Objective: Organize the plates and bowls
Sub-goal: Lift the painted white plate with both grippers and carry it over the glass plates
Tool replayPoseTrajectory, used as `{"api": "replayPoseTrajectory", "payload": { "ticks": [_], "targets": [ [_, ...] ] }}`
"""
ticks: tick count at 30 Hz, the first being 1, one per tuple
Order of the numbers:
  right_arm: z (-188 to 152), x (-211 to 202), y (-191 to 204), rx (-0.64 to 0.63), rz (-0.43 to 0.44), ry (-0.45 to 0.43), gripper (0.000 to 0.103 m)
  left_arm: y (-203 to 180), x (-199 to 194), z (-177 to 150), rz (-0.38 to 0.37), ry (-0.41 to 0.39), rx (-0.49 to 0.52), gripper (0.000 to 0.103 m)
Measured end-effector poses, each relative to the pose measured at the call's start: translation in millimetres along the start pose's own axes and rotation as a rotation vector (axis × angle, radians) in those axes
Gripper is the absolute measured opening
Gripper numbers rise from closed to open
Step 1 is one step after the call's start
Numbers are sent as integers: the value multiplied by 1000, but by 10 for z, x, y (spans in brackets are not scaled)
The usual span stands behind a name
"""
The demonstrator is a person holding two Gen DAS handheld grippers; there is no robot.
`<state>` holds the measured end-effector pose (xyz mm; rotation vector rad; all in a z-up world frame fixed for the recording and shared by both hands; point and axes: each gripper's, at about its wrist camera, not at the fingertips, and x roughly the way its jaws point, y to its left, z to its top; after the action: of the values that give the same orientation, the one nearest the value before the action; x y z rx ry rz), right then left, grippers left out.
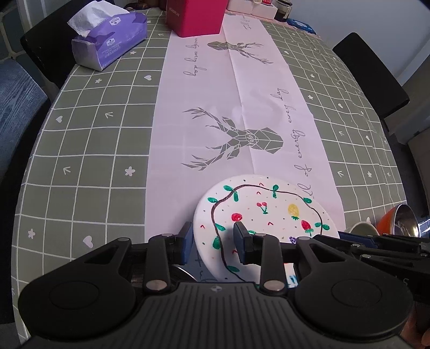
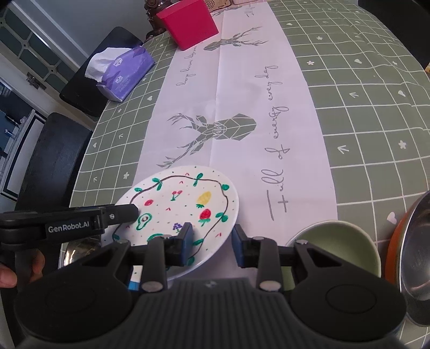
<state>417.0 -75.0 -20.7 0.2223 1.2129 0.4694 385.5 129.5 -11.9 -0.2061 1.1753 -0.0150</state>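
A white plate painted with fruit and a dark vine ring hangs a little above the table's near end, held from both sides. My left gripper is shut on its left rim, one pad outside the edge and one on the painted face. My right gripper is shut on the right rim of the plate in the same way. In the right wrist view the left gripper reaches in from the left over the plate. A pale green bowl sits just right of the plate, with an orange steel-lined bowl beside it.
A steel dish and a blue-and-white patterned item lie under the plate. A purple tissue pack and a red box stand at the far end. Black chairs flank the table. A white deer-print runner crosses the green checked cloth.
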Motion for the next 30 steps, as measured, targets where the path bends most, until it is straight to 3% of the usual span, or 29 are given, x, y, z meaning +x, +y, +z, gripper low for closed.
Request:
{"api": "replayPoseTrajectory", "payload": {
  "ticks": [11, 30],
  "targets": [
    [-305, -419, 74, -24, 17, -38, 32, -149, -424, -333, 1, -46, 9, 36],
    [-1193, -1204, -68, -90, 24, -89, 32, -516, -971, -1335, -44, -135, -7, 36]
  ]
}}
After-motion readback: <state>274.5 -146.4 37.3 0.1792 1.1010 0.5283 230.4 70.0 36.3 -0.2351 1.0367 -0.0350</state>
